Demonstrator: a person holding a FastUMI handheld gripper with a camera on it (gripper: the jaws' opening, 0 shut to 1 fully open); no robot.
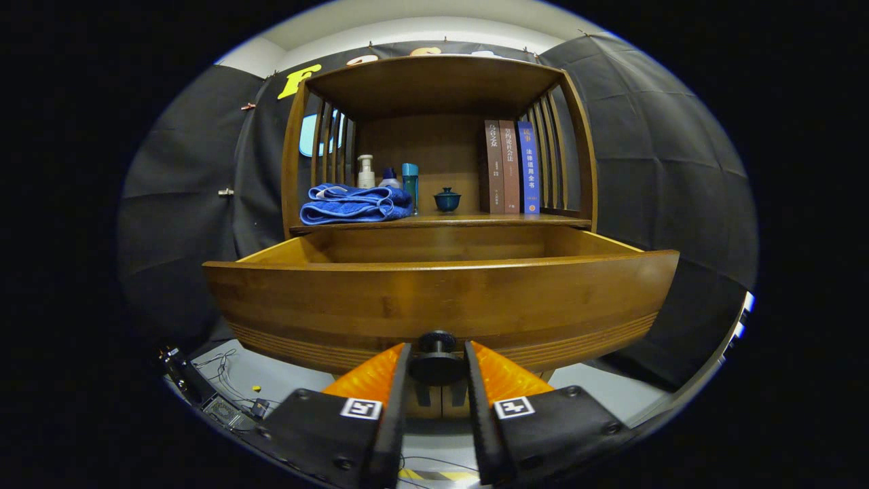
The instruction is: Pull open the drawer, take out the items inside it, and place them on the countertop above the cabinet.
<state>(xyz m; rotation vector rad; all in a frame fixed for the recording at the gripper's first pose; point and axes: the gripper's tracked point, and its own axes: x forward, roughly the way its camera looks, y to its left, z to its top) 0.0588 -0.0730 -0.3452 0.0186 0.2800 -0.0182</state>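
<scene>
The hand-held gripper (437, 363) sits at the front of the drawer (441, 299), its two fingers set on either side of the dark round knob (436, 360) at the lower middle of the drawer front — whether they actually press on it cannot be told. The drawer stands pulled out from the wooden cabinet (441, 88); its inside is hidden behind the tall front panel. On the countertop (475, 220) above, a folded blue towel (354, 204) lies near the left edge, bottles (387, 178) behind it, a small dark lidded cup (447, 199) mid-shelf, and upright books (510, 167) toward the right edge.
</scene>
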